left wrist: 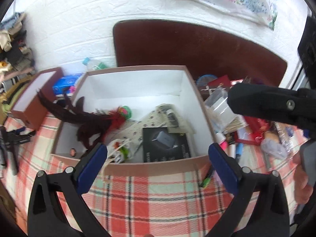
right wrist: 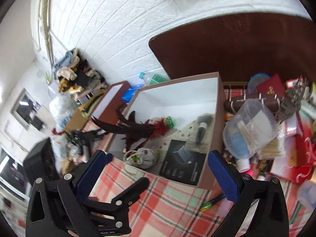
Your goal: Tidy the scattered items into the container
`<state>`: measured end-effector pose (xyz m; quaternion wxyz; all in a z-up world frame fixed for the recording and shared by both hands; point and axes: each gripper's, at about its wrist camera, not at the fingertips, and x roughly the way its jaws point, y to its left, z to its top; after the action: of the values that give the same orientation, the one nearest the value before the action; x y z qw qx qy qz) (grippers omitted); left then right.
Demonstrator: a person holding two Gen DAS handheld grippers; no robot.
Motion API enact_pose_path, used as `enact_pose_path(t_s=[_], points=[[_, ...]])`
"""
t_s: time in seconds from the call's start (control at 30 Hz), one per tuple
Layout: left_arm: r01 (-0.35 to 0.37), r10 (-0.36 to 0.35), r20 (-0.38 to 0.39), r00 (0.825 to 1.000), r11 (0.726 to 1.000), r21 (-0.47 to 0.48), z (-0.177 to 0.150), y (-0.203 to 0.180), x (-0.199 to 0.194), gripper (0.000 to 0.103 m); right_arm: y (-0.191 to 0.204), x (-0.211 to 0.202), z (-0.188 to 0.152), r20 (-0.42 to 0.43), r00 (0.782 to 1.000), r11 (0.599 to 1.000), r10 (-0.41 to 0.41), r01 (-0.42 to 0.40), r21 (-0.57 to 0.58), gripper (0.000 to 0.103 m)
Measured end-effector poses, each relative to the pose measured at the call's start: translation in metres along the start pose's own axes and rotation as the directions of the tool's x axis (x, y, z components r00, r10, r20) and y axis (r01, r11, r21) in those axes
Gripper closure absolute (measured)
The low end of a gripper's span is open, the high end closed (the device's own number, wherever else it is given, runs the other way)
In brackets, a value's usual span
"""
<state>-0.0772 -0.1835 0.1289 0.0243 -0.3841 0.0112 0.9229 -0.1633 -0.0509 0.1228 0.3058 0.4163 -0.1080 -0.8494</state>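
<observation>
A pink cardboard box [left wrist: 150, 165] with a white inside stands on the plaid cloth. In it lie a dark red feather toy [left wrist: 92, 118], a black carton [left wrist: 165, 144], a patterned cloth pouch [left wrist: 150, 122] and a small drawstring bag [right wrist: 142, 157]. My left gripper [left wrist: 158, 160] hangs open just in front of the box's near wall, nothing between its blue pads. My right gripper [right wrist: 158, 169] is open too, near the box's front corner, and holds nothing. One of its fingers [left wrist: 256, 102] reaches in from the right in the left wrist view.
Loose items are heaped right of the box: a clear tub of cotton swabs [right wrist: 250, 126], a red booklet [right wrist: 270, 88], markers [left wrist: 233, 148], a red bag [right wrist: 300, 158]. A green pen [right wrist: 209, 203] lies on the cloth. The box lid [left wrist: 33, 102] stands at left.
</observation>
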Motion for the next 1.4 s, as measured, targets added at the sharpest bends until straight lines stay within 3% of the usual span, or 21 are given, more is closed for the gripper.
enact_pose_path(t_s=[0.1, 0.3, 0.6, 1.4], points=[[-0.031, 0.032, -0.006, 0.999, 0.999, 0.004, -0.007, 0.003, -0.005, 0.001, 0.007, 0.007, -0.001, -0.018, 0.999, 0.998, -0.046, 0.045, -0.051, 0.000], [-0.066, 0.066, -0.034, 0.997, 0.998, -0.002, -0.024, 0.018, -0.011, 0.001, 0.009, 0.026, -0.008, -0.051, 0.999, 0.999, -0.016, 0.014, -0.031, 0.000], [-0.059, 0.058, -0.051, 0.997, 0.998, -0.019, -0.042, 0.028, -0.014, 0.001, 0.022, 0.034, -0.023, -0.064, 0.998, 0.999, -0.025, 0.023, -0.034, 0.000], [-0.042, 0.042, 0.001, 0.999, 0.999, -0.032, -0.058, 0.033, -0.040, 0.001, 0.036, 0.022, -0.038, -0.024, 0.996, 0.995, -0.082, 0.081, -0.051, 0.000]])
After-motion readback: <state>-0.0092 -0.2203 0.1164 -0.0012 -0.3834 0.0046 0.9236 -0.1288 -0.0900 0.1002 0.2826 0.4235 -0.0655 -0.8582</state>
